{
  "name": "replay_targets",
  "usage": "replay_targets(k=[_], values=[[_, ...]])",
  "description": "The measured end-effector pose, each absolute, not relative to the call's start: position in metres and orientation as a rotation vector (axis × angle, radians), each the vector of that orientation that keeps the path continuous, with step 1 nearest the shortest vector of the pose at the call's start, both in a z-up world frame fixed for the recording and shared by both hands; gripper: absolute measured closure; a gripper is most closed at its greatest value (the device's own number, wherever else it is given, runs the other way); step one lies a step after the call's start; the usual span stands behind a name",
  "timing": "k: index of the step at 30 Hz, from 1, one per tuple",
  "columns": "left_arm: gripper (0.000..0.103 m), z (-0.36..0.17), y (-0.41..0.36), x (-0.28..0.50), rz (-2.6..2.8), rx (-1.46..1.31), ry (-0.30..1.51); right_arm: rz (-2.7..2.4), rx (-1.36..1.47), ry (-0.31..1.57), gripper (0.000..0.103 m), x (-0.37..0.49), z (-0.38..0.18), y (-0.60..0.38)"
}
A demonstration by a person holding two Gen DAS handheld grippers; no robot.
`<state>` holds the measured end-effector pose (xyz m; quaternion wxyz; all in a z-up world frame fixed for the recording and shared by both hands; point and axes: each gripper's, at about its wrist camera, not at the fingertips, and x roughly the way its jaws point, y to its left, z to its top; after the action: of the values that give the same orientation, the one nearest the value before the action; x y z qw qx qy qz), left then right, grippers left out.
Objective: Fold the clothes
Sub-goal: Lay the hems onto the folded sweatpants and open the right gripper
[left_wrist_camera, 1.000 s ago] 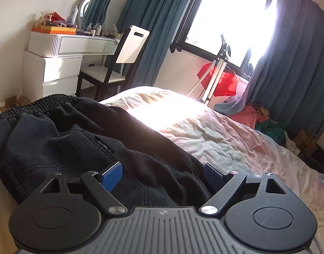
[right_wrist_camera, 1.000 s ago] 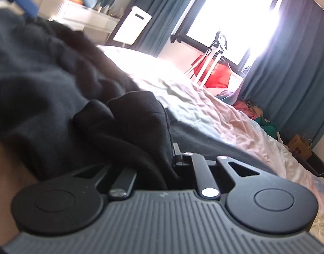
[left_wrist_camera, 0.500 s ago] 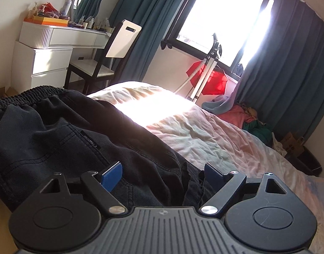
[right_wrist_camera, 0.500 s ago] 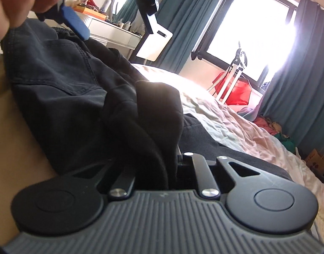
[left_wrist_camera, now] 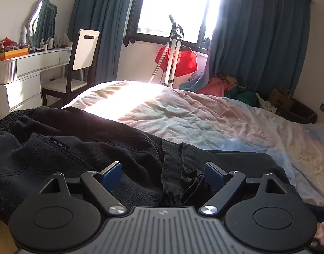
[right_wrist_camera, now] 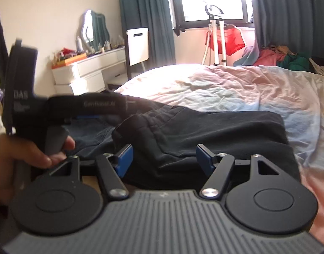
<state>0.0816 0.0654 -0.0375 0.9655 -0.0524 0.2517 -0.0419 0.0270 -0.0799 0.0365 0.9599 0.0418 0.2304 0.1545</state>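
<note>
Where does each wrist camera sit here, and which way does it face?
Left wrist: above open left gripper, facing over black elastic-waist trousers on the pastel-quilted bed towards the window; no body shows.
Right wrist: above right gripper, fingers opening, nothing between; the person's left hand shows.
Shared: trousers, bed, white dressing table.

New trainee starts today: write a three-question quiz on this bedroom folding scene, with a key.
1. True or false: the right gripper is clamped on the black trousers.
2. What does the trousers' waistband have: A elastic, B belt, C drawstring?
3. Which hangs on the white stand under the window: a ___ garment?

Key: 1 false, its jaws are opening with nothing pinched between them; 2 A; 3 red.
</note>
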Motion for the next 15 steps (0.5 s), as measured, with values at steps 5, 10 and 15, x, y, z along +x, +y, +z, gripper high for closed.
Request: replay_targets(k=[5, 10, 15], values=[[0.017, -0.045, 0.054, 0.086, -0.090, -0.037, 0.508, 0.063, 0.121, 0.416, 0.028, 0.031, 0.039, -0.138], [0.015, -0.060, 0.056, 0.095, -0.058, -0.002, 0.578, -0.021, 0.206, 0.456, 0.028, 0.039, 0.028, -0.165], [0.013, -0.073, 0.060, 0.101, -0.032, -0.011, 0.655, -0.016, 0.212, 0.521, 0.028, 0.049, 0.008, -0.161]])
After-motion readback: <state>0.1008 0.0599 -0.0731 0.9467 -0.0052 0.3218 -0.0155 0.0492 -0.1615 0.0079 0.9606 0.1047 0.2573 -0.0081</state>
